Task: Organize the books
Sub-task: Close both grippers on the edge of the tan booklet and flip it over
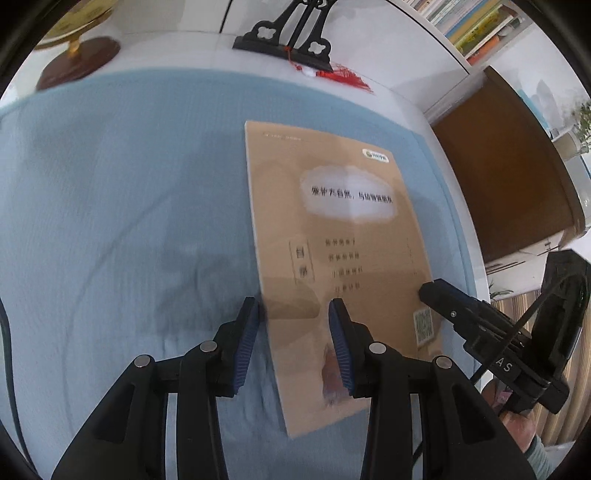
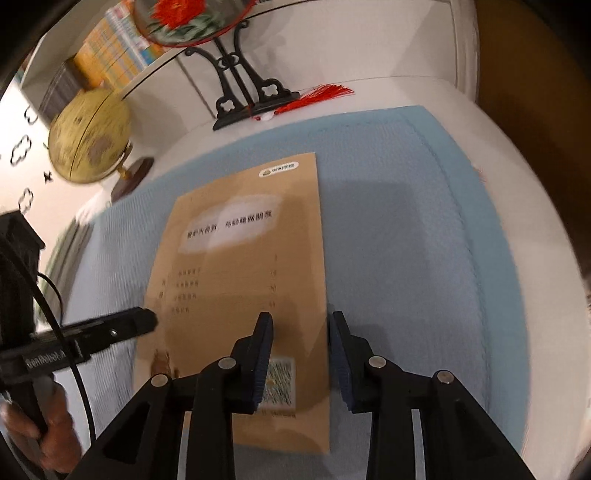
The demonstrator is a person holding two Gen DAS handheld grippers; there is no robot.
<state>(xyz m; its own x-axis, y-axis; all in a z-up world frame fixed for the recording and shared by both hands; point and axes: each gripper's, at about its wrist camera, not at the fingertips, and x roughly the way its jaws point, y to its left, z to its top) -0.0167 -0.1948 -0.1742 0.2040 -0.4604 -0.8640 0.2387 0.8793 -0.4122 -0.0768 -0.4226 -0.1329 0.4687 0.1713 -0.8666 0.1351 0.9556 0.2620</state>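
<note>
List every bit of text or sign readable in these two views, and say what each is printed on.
"AS": white letters on the right gripper's body.
Booklet title in the white cloud: Chinese characters, too blurred to read.
Booklet contents lines and page numbers: too blurred.
Green logo badge: too small.
QR code: a sign, no words.
White lettering on the left gripper's body: blurred.
Shelf book spines: unreadable.

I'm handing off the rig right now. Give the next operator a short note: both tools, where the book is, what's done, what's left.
Left tool: open, straddling the book's left edge, gripping nothing.
Right tool: open, straddling the book's right edge, gripping nothing.
Tan book: flat, cover up, on the blue cloth, not lifted.
Other books stand on the shelf behind the table.
Done: both tools lined up on the book.
Left: grasp it, lift it, put it away.
</note>
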